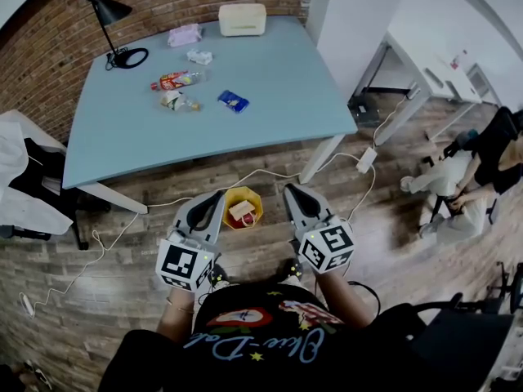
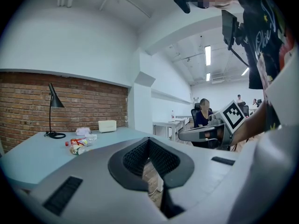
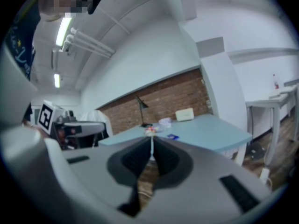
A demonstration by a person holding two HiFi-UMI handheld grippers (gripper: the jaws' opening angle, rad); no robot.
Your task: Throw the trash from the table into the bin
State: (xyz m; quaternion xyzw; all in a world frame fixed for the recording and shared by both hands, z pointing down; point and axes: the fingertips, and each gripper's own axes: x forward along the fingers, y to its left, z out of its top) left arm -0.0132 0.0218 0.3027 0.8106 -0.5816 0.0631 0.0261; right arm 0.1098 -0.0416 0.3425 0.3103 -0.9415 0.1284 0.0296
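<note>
Head view: bin (image 1: 230,198) shows between left tool (image 1: 214,197), right tool (image 1: 294,191).

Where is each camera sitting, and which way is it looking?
Head view: on the person's head, looking steeply down at the table, bin, left gripper and right gripper; arms and shirt show.
Left gripper view: on the left gripper, looking along its shut jaws at the table and lamp; right gripper and shirt show.
Right gripper view: on the right gripper, facing the table; left gripper shows.
Shared: both gripper views see the lamp and trash.
</note>
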